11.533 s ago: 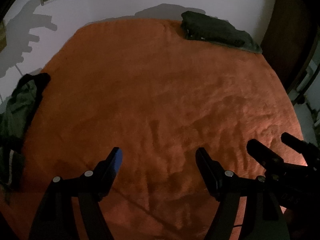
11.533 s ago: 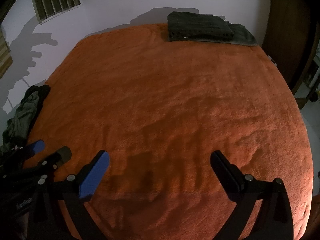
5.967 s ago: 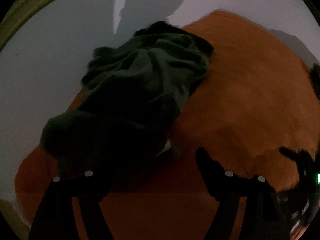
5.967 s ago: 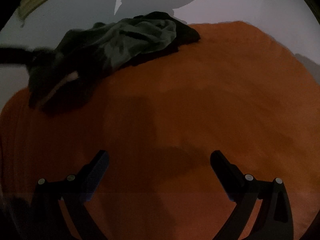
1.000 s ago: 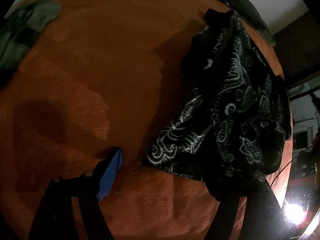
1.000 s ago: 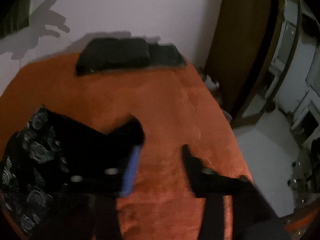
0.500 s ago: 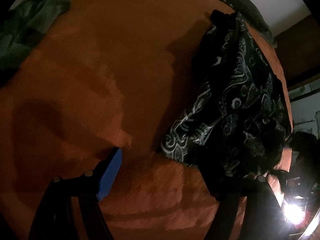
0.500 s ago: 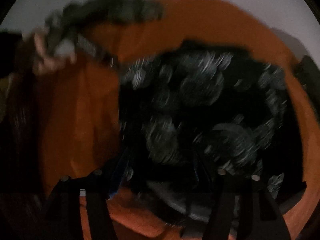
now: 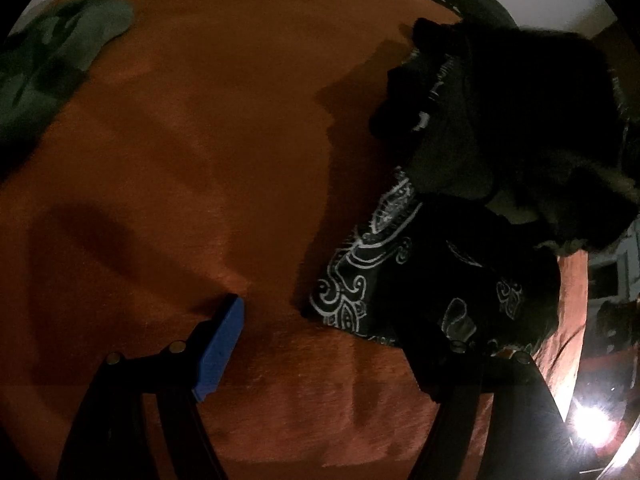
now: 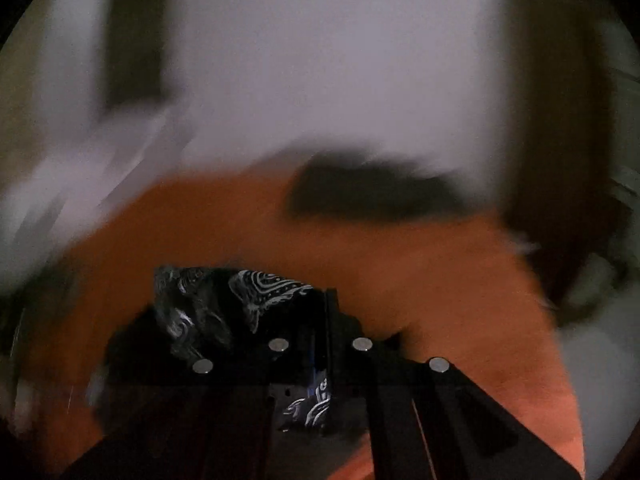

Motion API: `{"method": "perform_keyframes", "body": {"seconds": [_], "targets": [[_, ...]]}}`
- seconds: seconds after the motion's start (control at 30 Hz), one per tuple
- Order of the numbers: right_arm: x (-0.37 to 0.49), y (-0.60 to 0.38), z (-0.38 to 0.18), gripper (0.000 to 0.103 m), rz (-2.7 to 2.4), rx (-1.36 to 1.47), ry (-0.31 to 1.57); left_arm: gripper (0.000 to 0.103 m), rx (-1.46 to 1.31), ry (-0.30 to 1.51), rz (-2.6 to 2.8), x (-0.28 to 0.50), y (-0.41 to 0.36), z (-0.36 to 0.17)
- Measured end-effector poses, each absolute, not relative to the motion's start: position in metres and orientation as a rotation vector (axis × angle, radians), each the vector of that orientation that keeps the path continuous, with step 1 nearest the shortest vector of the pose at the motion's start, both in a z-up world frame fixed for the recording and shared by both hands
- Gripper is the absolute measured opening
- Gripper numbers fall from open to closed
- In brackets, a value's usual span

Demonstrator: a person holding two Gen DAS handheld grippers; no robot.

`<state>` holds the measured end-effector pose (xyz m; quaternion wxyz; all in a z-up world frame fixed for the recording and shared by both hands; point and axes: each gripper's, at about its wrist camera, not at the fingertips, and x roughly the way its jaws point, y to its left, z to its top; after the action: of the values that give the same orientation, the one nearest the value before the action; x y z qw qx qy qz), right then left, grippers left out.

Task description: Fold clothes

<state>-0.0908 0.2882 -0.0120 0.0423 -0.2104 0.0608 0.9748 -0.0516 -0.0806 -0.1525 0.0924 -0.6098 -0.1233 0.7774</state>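
Orange fuzzy blanket (image 9: pixel 240 128) is covering the bed, w/ shadows lying across it. White wall (image 10: pixel 320 80) is standing behind; brown door (image 10: pixel 560 160) is showing at right, blurred. Bright light (image 9: pixel 592 426) is glaring at lower right of left wrist view.

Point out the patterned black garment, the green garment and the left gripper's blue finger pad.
patterned black garment (image 9: pixel 360 280): left wrist view, printed lower corner.
green garment (image 9: pixel 60 52): left wrist view, crumpled middle.
blue finger pad (image 9: pixel 220 346): left wrist view, pad face.
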Motion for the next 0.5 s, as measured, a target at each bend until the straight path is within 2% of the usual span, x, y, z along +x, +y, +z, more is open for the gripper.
{"method": "perform_keyframes", "body": {"seconds": [0.17, 0.43, 0.47, 0.5], "targets": [[-0.098, 0.345, -0.046, 0.002, 2.733, -0.919, 0.214, 0.076, -1.788, -0.332, 2.281, -0.047, -0.073, -0.155], [-0.106, 0.345, -0.072, 0.003, 2.695, -1.08, 0.202, 0.075, -1.648, -0.353, 2.269, -0.044, -0.061, -0.146], [-0.106, 0.343, -0.073, 0.008, 2.686, -1.082, 0.188, 0.053, -1.627, -0.346, 2.301, -0.041, -0.061, -0.144], [-0.108, 0.34, -0.073, 0.017, 2.687, -1.079, 0.164, 0.012, -1.607, -0.339, 2.346, -0.037, -0.061, -0.142]]}}
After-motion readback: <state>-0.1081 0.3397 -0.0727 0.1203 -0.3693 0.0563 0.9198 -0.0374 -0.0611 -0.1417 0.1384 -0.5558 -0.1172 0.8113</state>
